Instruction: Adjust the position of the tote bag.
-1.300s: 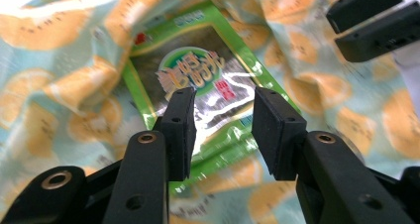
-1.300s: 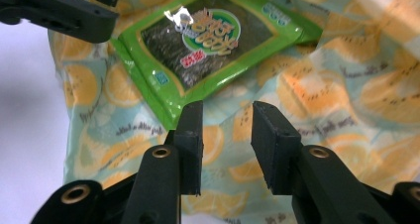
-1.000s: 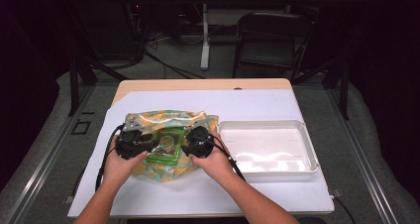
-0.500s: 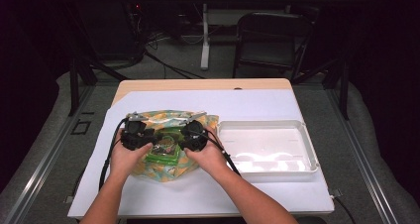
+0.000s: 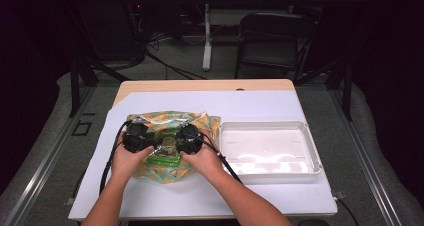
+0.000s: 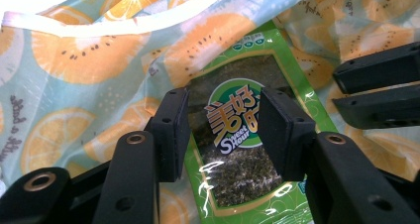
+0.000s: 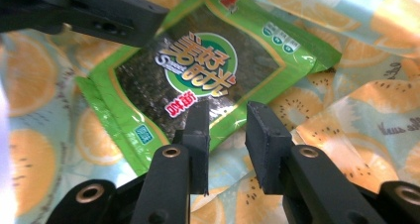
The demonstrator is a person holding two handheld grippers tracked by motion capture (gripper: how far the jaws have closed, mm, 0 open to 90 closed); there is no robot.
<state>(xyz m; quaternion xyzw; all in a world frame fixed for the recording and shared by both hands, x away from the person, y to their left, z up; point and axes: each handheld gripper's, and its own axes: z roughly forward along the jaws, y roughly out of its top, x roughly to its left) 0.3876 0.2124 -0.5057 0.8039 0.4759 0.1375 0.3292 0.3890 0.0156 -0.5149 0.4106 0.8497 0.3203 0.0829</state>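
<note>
A green seaweed snack packet [image 5: 165, 158] lies flat on a light-blue bag [image 5: 170, 120] printed with orange slices, at the table's left. My left gripper [image 5: 151, 145] hovers over the packet [image 6: 237, 174] from the left. Its jaws [image 6: 223, 122] are open and have just been opening; the packet's round logo shows in the gap, and the pads do not press on it. From the right, my right gripper [image 5: 176, 147] points at the packet [image 7: 198, 70], open [image 7: 228, 135] at the packet's near edge after narrowing slightly. The two grippers face each other closely.
A white rectangular tray [image 5: 270, 146] stands to the right of the bag with nothing in it. White paper [image 5: 250, 103] covers the tabletop. Black cables trail from both grippers toward the near edge. A dark chair [image 5: 272, 41] stands beyond the table.
My right gripper has moved left, closer to the left gripper over the packet. The left gripper has stayed about where it was. The bag and tray have not moved.
</note>
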